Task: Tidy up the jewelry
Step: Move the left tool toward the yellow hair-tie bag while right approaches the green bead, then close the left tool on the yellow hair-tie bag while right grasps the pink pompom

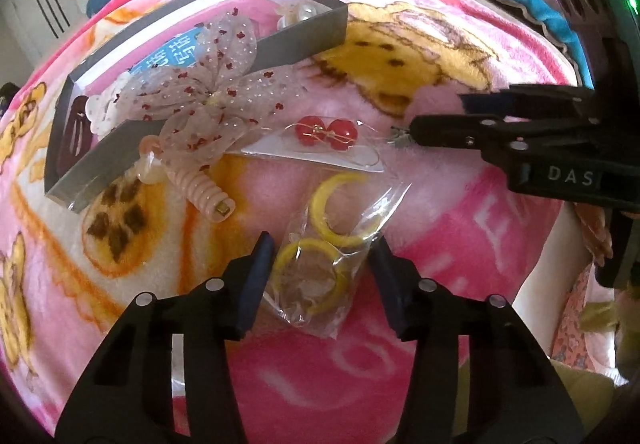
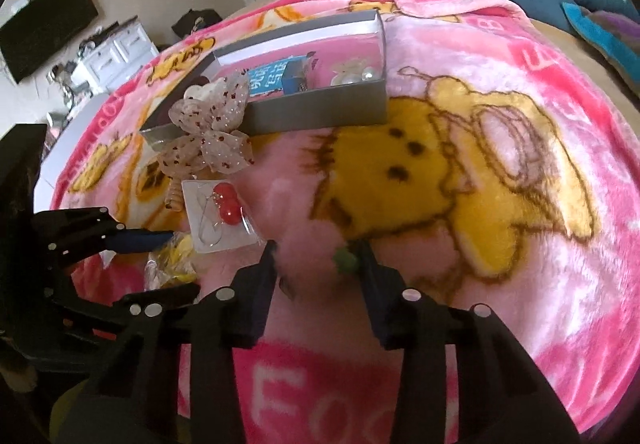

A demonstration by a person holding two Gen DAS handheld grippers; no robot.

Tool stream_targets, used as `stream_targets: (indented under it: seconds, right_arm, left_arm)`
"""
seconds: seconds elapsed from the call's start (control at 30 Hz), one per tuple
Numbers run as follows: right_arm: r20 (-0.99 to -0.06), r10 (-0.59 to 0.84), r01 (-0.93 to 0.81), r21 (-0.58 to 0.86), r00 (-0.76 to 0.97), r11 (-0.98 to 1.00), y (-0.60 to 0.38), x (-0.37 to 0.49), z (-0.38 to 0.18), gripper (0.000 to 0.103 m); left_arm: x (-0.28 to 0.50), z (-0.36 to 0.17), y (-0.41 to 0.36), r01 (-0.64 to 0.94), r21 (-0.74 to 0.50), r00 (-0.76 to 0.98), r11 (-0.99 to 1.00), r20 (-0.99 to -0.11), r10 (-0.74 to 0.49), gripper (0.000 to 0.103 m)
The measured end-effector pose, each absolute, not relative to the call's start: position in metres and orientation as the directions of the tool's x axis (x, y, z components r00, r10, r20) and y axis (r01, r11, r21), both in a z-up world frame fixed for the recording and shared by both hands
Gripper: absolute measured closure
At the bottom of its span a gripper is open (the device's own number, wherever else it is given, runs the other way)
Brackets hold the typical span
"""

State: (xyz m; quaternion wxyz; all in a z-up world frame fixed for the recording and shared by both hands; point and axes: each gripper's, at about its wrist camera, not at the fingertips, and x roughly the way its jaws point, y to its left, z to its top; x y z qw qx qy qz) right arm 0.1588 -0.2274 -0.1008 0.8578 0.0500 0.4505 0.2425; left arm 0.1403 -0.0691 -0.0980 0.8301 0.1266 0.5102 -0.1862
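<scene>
Two grippers of mine are over a pink cartoon blanket (image 1: 440, 212) that covers the whole work surface. Largest on it is the grey jewelry box (image 1: 304, 32), open-topped, lying at the far side with pearl pieces (image 1: 298, 14) in one end. A sheer bow hair clip (image 1: 208, 100) is draped over the box's near wall, half in and half out. Just beside it lies a clear card with red ball earrings (image 1: 328, 130), and nearest me a clear bag of yellow hoop earrings (image 1: 320, 256).

My left gripper (image 1: 320, 248) is spread open, its fingers straddling the bag without pinching it. My right gripper (image 2: 320, 256) is open too, low over the blanket near a small green bead (image 2: 344, 256) that sits against its right finger; I cannot tell if they touch.

I judge the step in hand is taking the hoop bag to the box. The film is slippery, so I should close on the hoops themselves, not loose plastic, then lift straight up, clear of the red earrings card, and set it down in the box.

Readable writing: "DAS" on the right gripper's body in the left view, and big pale letters on the blanket, partly "LOV". A blue label (image 1: 180, 52) in the box has characters I cannot read.
</scene>
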Motion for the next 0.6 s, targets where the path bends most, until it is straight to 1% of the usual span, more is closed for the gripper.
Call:
stream_targets:
  seconds: [0.17, 0.27, 0.43, 0.6]
  right_arm:
    - [-0.729, 0.437, -0.317, 0.309, 0.527, 0.897, -0.251, 0.147, -0.095, 0.068]
    - [-0.724, 0.408, -0.283, 0.296, 0.556, 0.912, -0.266, 0.140, -0.089, 0.068]
    - [-0.705, 0.367, -0.231, 0.285, 0.607, 0.930, -0.289, 0.130, -0.075, 0.068]
    - [-0.682, 0.359, -0.222, 0.284, 0.637, 0.933, -0.297, 0.122, -0.060, 0.068]
  left_arm:
    - [0.137, -0.088, -0.064, 0.427, -0.025, 0.418, 0.904, -0.881, -0.222, 0.064]
    - [0.133, -0.077, -0.062, 0.423, -0.046, 0.439, 0.905, -0.864, -0.248, 0.069]
    - [0.128, -0.067, -0.056, 0.407, -0.064, 0.463, 0.911, -0.846, -0.266, 0.071]
    - [0.126, -0.056, -0.045, 0.383, -0.081, 0.487, 0.920, -0.829, -0.276, 0.071]
